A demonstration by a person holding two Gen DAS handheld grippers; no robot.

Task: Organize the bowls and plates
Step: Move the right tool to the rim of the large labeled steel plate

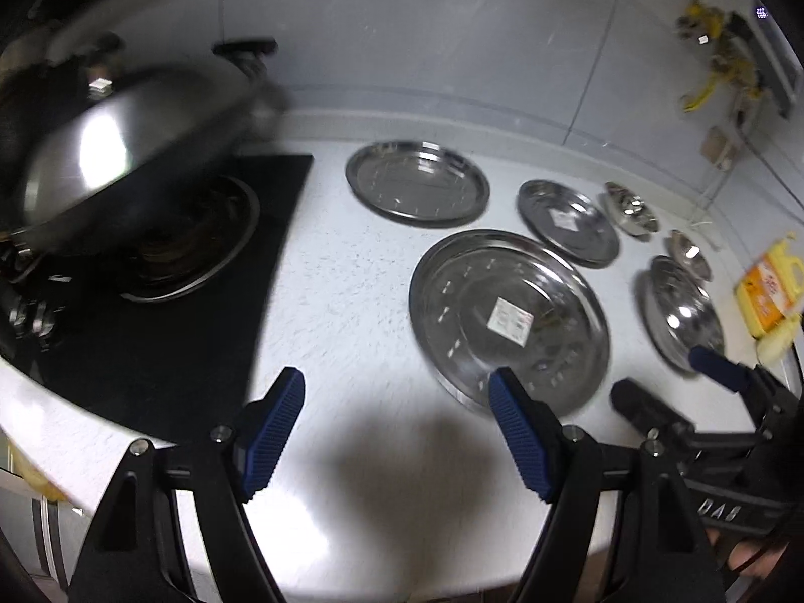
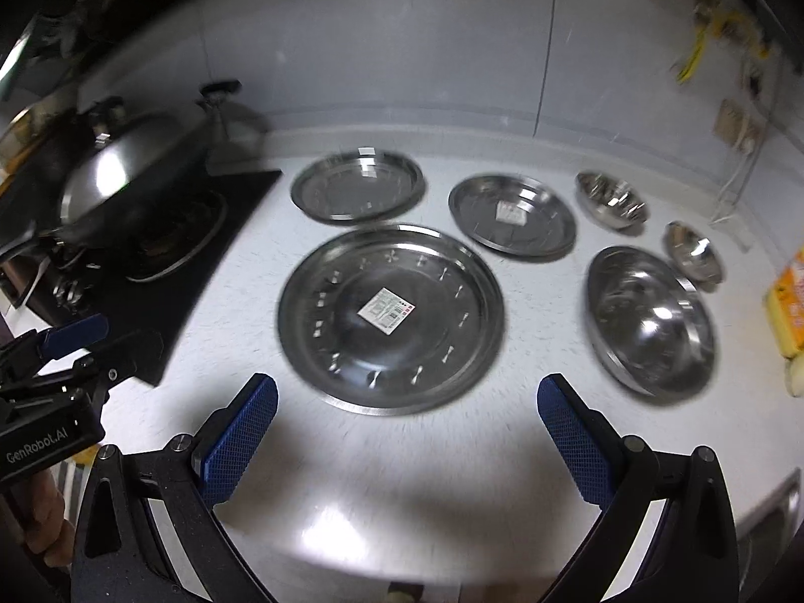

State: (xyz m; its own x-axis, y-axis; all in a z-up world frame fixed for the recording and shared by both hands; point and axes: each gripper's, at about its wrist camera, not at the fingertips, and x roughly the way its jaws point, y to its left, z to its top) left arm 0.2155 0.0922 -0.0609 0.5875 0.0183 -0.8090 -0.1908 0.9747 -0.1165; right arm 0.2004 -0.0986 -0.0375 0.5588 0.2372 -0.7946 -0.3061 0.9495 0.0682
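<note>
White speckled bench, grey wall behind; black hob with lidded wok at left; steel plates, biggest labelled, mid-bench; steel bowls right; left gripper and right gripper hover, jaws spread, empty.
</note>
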